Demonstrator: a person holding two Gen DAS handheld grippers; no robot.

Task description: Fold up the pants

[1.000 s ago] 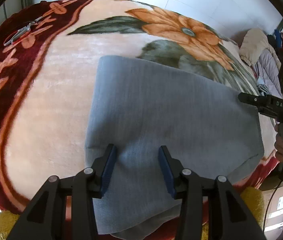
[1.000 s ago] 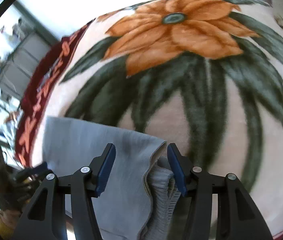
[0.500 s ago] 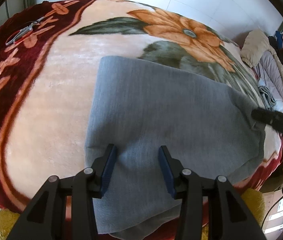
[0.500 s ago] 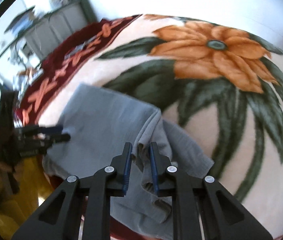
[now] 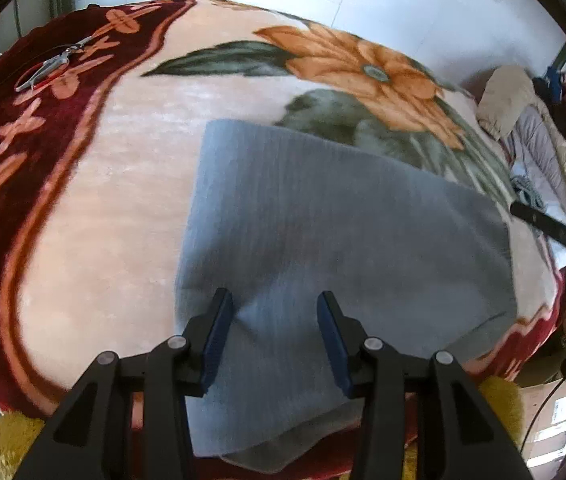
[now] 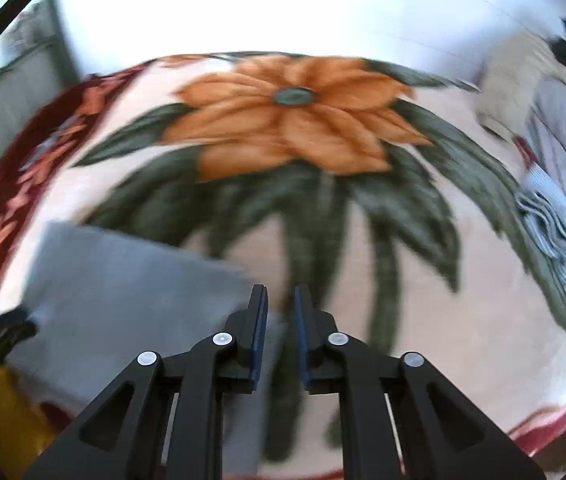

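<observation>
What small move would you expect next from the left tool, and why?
Probably closing the left tool on the grey pants: its jaws stand open astride the near edge, not pinching it, so a grip seems needed before another fold across the flowered blanket.

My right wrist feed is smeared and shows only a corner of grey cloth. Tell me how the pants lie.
Observer: The pants lie as one flat grey rectangle on the blanket, and their near end hangs over the front edge of the bed.
Operator: Report the left gripper.
Observer: The left gripper is open over that near end. The cloth passes under its fingers and is not pinched.
Operator: Name anything else lying on the bed on that side.
Observer: A pair of scissors lies on the dark red border of the blanket at the far left, well apart from the pants.
</observation>
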